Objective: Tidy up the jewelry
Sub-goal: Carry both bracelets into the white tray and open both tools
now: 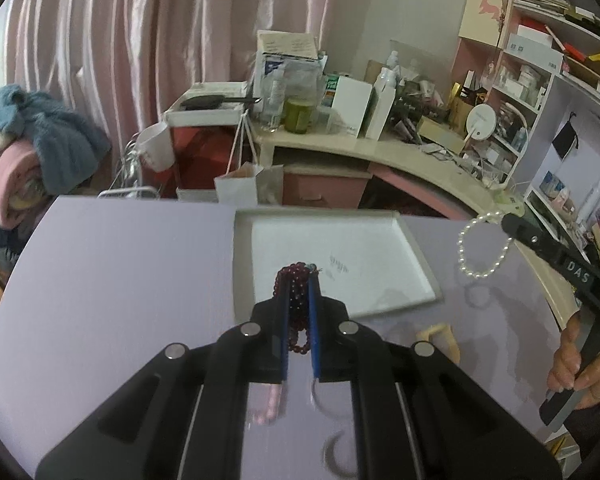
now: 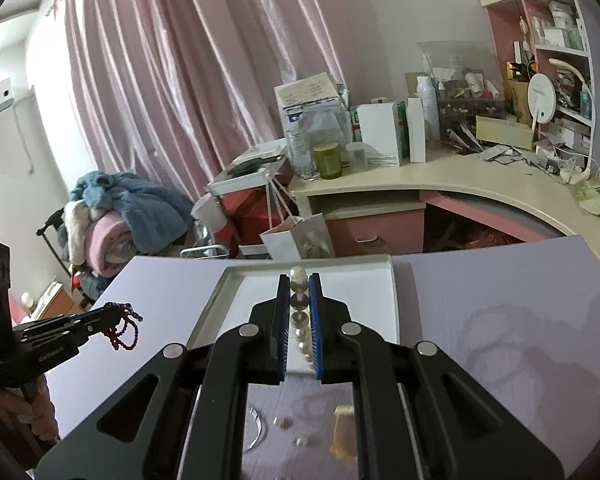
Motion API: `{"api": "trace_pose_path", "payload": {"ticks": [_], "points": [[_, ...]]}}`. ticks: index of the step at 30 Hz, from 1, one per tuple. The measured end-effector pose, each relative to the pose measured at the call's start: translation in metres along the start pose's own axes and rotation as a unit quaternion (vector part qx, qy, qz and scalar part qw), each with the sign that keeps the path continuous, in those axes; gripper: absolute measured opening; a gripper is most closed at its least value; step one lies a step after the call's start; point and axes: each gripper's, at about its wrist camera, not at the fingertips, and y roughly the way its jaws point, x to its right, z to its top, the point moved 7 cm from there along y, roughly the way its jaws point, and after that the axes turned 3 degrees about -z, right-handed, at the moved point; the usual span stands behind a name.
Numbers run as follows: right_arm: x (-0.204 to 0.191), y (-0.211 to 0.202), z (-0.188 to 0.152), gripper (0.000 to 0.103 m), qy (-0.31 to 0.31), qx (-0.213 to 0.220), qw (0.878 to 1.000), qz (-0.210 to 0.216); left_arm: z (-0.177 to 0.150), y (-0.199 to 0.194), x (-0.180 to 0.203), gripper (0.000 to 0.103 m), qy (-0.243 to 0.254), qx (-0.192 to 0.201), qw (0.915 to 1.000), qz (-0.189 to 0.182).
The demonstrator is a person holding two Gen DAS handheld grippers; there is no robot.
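Above the white tray (image 1: 416, 268), the left gripper (image 1: 300, 280) jaws pinch a limp dark-red bead strand (image 1: 296, 300) while the right gripper (image 2: 300, 280) clamps a pearl bracelet (image 2: 300, 312), both light, floppy, likely slippery, best gripped across the beads.

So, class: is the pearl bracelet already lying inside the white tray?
No: the pearl bracelet hangs in the air from the right gripper, off to the side of the white tray.
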Motion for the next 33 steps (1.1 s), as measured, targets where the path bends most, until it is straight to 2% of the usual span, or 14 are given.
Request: {"api": "trace_pose_path", "payload": {"ticks": [5,11,16,18,20,21,22,30,31,32,33], "points": [[0.005,0.043,0.011,0.010,-0.004,-0.024,1.000,-0.017,0.028,0.041,-0.004,0.008,0.002,-0.010,0.9999,-0.005],[0.007,0.107,0.000,0.010,-0.003,-0.078,0.997,-0.023,0.041,0.101,-0.007,0.008,0.005,-0.039,0.9991,-0.014],[0.016,0.138,0.001,0.010,0.015,-0.079,0.996,-0.029,0.044,0.138,-0.009,0.008,0.013,-0.054,0.9983,-0.017],[0.021,0.147,-0.001,0.012,0.016,-0.086,0.995,-0.044,0.045,0.148,-0.009,0.008,0.018,-0.059,0.9979,-0.018],[0.027,0.147,-0.005,0.035,0.027,-0.094,0.994,-0.042,0.046,0.156,-0.010,0.008,0.021,-0.062,0.9977,-0.018],[0.031,0.145,-0.006,0.058,0.033,-0.092,0.994,-0.044,0.046,0.160,-0.011,0.009,0.021,-0.064,0.9976,-0.018],[0.036,0.138,-0.007,0.063,0.037,-0.084,0.995,-0.048,0.045,0.163,-0.012,0.009,0.020,-0.066,0.9975,-0.018],[0.062,0.116,-0.020,0.063,0.058,-0.089,0.992,-0.073,0.048,0.176,-0.016,0.010,0.023,-0.066,0.9975,-0.004],[0.064,0.109,-0.021,0.063,0.060,-0.088,0.991,-0.076,0.048,0.177,-0.017,0.015,0.024,-0.066,0.9975,0.001],[0.066,0.103,-0.022,0.063,0.061,-0.085,0.991,-0.078,0.049,0.174,-0.018,0.034,0.020,-0.064,0.9978,0.005],[0.067,0.096,-0.023,0.063,0.061,-0.081,0.992,-0.080,0.050,0.170,-0.020,0.045,0.015,-0.058,0.9982,0.008]]}}
